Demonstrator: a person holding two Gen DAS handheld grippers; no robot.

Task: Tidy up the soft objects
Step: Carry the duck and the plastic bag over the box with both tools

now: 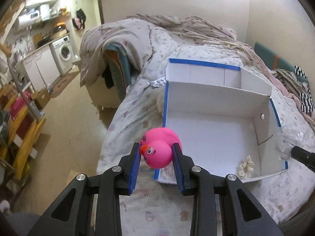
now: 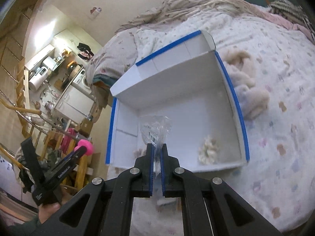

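Left wrist view: left gripper (image 1: 157, 153) pinching a pink rubber duck (image 1: 160, 148) by the head, held up just off the near left corner of the white box (image 1: 216, 133). Box lying open on the bed (image 1: 137, 106), blue tape along its rims, lid flap standing at the far side. Inside, already placed, a small cream flower-shaped scrunchie (image 1: 245, 167) near the right front corner; most of the floor bare.

Right wrist view: right gripper (image 2: 157, 153) pressed together on a crumpled clear plastic bag (image 2: 156, 129), hanging above the box floor. Same scrunchie (image 2: 207, 151) in the corner below. Outside the box, touching its right wall, a fluffy beige plush (image 2: 248, 82) on the bedding, not yet put away.

Judged progress: early to middle. One item in, two in hand above or beside the box, at least the plush left.

Room for moving: plenty of open floor inside the box for both drops. Left wall close under the duck, so clearance over that taped rim needed. Bed edge just left of the box, with a drop to the room floor. Grippers well apart, no crowding between them.
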